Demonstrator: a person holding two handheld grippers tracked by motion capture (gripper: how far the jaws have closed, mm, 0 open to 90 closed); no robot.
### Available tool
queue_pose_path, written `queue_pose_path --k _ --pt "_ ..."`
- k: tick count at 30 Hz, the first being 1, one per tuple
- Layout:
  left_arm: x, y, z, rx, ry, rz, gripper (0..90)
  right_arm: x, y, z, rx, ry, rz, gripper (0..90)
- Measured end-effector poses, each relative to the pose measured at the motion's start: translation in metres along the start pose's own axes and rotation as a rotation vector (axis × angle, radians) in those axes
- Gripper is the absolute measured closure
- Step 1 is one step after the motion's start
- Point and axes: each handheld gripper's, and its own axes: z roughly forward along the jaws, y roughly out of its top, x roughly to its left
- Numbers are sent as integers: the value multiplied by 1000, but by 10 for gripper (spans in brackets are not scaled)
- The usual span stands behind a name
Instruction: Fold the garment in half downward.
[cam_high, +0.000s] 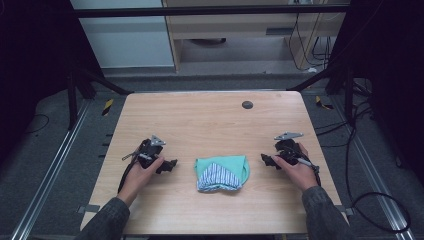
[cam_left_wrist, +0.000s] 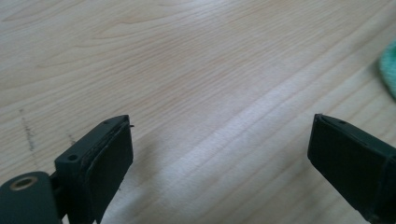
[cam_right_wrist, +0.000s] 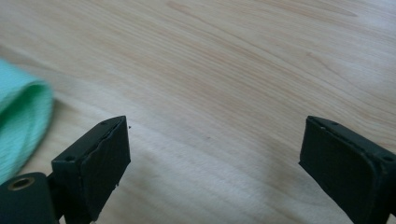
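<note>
The left gripper (cam_high: 171, 163) and right gripper (cam_high: 265, 159) both stand released, jaws wide over bare table (cam_high: 210, 120). Between them, apart from each, lies the folded green cloth (cam_high: 222, 172) with a striped patch, near the table's front edge. No writing is legible.

one folded green cloth (cam_high: 222, 172), two grippers, one wooden table (cam_high: 210, 120), one dark round cap (cam_high: 247, 104).
</note>
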Motion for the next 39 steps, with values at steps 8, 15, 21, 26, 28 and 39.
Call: queue_pose_path --k 8,15,21,26,28,39 --pt "12 -1 5 -38 47 -27 65 -13 -1 9 -25 -44 84 83" --pt "18 -4 13 -37 55 -53 52 -16 -3 16 -17 -76 114 79" --pt "20 -5 15 -47 36 -72 43 -10 -3 20 -35 -92 102 65" --pt "21 -6 16 -61 35 -78 26 -6 -3 22 -44 -108 114 55" --pt "20 -6 17 -65 37 -80 14 -4 -3 22 -45 -123 124 52" --pt "19 -6 18 -68 40 -87 0 14 -3 22 -29 -234 246 4"
